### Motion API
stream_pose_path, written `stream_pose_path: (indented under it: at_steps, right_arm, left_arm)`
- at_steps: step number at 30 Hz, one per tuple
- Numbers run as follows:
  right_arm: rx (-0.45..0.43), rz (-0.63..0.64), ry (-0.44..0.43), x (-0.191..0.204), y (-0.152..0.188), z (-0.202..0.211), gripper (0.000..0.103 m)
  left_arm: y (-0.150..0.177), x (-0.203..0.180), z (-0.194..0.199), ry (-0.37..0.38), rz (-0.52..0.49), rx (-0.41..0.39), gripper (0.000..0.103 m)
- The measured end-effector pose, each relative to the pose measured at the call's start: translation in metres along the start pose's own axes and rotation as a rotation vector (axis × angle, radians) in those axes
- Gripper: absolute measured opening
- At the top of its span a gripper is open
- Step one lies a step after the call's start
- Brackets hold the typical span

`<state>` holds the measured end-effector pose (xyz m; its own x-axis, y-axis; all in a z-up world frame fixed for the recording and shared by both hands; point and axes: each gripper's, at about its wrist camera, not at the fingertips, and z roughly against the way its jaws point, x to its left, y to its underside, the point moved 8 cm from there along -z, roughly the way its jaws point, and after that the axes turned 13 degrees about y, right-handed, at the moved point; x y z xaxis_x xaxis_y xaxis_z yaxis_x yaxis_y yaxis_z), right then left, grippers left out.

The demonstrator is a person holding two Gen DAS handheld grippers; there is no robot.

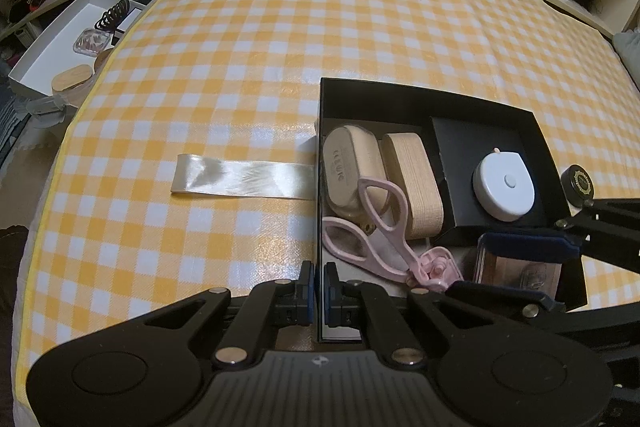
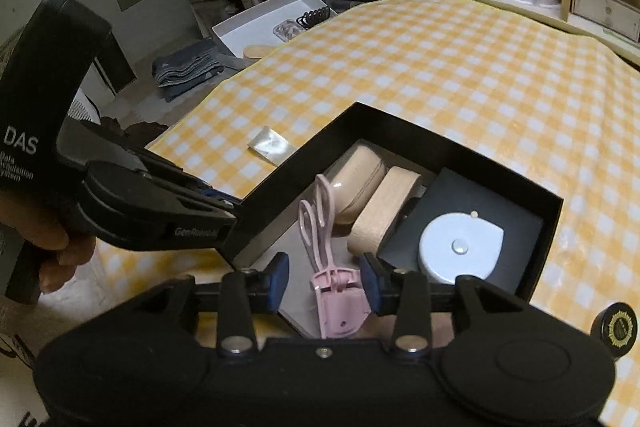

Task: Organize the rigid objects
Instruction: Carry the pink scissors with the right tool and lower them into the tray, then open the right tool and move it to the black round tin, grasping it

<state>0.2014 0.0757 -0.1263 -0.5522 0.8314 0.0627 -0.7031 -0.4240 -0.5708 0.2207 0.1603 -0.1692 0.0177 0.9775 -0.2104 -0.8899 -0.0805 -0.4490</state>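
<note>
A black box (image 1: 420, 95) sits on the checked cloth, also in the right wrist view (image 2: 400, 125). It holds a pink eyelash curler (image 1: 384, 231) (image 2: 328, 267), a beige case (image 1: 352, 167), a wooden block (image 1: 416, 183), a white round tape measure (image 1: 504, 185) (image 2: 460, 247) on a small black box (image 1: 472, 143). My left gripper (image 1: 319, 293) is shut on the box's left wall. My right gripper (image 2: 326, 279) is open over the box, its pads either side of the curler's head, not touching it. The right gripper's fingers (image 1: 528, 241) show in the left wrist view.
A small black and gold round tin (image 1: 578, 183) (image 2: 616, 325) lies just outside the box's right side. A cream ribbon (image 1: 244, 179) lies on the cloth left of the box. A white tray (image 1: 68, 43) with small items stands off the cloth at far left. Shelves line the back.
</note>
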Motion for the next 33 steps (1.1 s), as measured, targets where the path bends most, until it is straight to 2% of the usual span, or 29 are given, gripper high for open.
stream_pose_path:
  at_steps: [4,13,18,23,29,33]
  right_arm:
    - [0.033,-0.015,-0.002,-0.001,0.003,-0.003,0.041]
    - [0.049,-0.014,0.012,-0.001,0.003,-0.001,0.043]
    - [0.065,-0.025,0.015,0.000,0.004,0.003,0.060]
    - [0.069,-0.024,0.036,-0.003,0.003,0.009,0.072]
    - [0.013,-0.089,0.082,-0.026,-0.010,0.024,0.096]
    - [-0.025,-0.154,0.142,-0.051,-0.017,0.030,0.102]
  left_arm:
    - [0.000,0.000,0.000,0.000,0.000,0.000,0.005]
    - [0.000,0.000,0.000,0.000,0.000,0.000,0.005]
    - [0.000,0.000,0.000,-0.001,-0.001,0.000,0.005]
    - [0.000,0.000,0.000,0.001,0.001,-0.001,0.004]
    - [0.000,0.000,0.000,-0.001,-0.002,0.000,0.004]
    - [0.000,0.000,0.000,-0.001,0.000,0.000,0.004]
